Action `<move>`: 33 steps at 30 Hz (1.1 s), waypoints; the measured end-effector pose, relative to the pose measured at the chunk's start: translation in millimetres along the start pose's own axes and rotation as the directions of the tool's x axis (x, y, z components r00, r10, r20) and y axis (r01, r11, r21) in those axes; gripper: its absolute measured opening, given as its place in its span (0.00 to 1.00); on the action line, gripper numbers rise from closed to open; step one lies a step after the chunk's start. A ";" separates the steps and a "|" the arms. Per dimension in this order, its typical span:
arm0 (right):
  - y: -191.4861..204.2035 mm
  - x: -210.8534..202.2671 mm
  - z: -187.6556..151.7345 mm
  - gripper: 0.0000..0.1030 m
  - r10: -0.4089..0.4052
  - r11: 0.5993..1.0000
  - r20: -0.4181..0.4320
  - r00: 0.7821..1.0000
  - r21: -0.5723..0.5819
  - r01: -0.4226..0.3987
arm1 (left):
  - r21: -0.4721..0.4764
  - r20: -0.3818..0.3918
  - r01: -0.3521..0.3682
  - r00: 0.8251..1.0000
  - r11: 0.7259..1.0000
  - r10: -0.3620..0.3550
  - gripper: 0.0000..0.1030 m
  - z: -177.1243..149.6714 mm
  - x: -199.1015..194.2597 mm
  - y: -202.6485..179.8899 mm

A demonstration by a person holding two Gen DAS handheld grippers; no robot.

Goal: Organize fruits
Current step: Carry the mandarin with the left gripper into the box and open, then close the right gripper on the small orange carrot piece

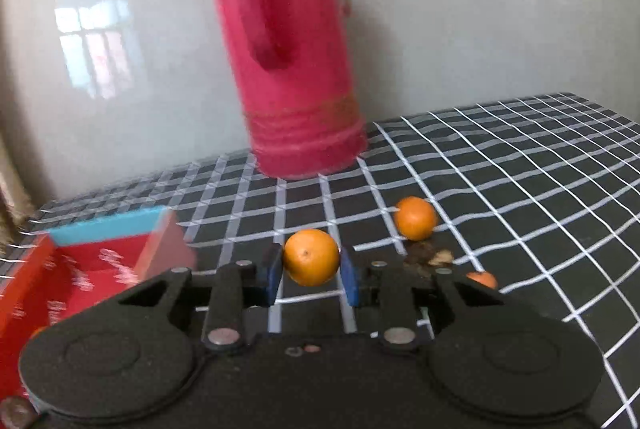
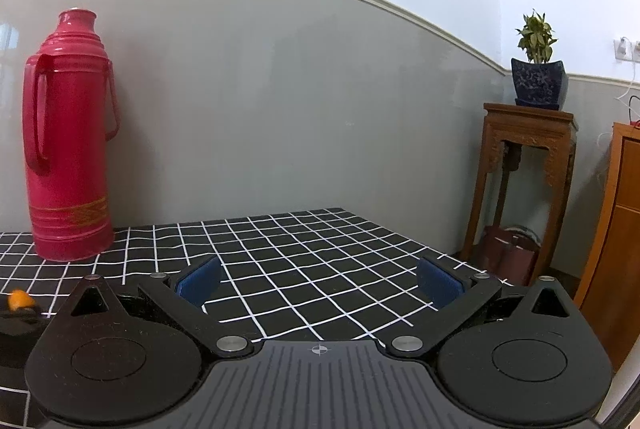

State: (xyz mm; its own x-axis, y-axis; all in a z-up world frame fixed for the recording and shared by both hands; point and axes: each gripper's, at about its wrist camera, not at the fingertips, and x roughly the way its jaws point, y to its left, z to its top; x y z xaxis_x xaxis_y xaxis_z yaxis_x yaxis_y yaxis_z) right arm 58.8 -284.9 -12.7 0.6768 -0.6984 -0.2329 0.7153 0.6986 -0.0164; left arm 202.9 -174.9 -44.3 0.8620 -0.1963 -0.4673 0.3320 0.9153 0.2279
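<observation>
Three round orange fruits show in the left wrist view. The left gripper [image 1: 311, 275] has its blue fingers [image 1: 273, 275] clamped on the nearest round orange fruit [image 1: 311, 257], probably to carry it into the open red cardboard box [image 1: 60, 281] at the left. It sits exactly between the fingers, on the black checked bench [image 1: 520, 189]. The right gripper [image 2: 319, 281] is spread wide, empty.

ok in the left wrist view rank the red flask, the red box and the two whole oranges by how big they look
1. red flask
2. red box, cut off by the frame edge
3. orange between the pads and orange further back: the nearer one looks bigger, but that may just be nearness, so no ranking.
</observation>
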 end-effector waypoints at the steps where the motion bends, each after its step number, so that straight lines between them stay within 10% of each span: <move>1: 1.1 -1.0 0.2 1.00 0.006 1.000 -0.001 1.000 0.002 -0.006 | -0.007 0.015 -0.028 1.000 1.000 0.028 0.20 1.2 -5.6 5.2; 13: 39.5 -18.9 0.8 1.00 0.141 0.990 0.000 0.990 -0.016 -0.141 | -0.146 -0.034 -0.317 0.948 0.937 0.316 0.21 -7.5 -47.0 92.5; 25: 89.2 -31.6 -10.3 1.00 0.251 0.962 -0.025 0.968 -0.109 -0.252 | -0.214 -0.199 -0.329 0.937 0.920 0.289 0.25 -29.5 -53.1 156.0; 33: 108.3 -27.2 -17.8 1.00 0.312 0.935 -0.063 0.948 -0.154 -0.319 | -0.245 -0.142 -0.310 0.949 0.918 0.283 0.66 -24.8 -75.2 161.2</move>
State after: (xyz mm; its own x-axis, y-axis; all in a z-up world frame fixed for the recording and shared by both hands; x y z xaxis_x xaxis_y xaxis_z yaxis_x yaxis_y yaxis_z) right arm 114.8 -187.4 -25.4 0.8539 -0.4339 -0.2872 0.4265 0.8998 -0.0914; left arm 182.1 -3.8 6.4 0.8574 0.1221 -0.5000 -0.0564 0.9879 0.1446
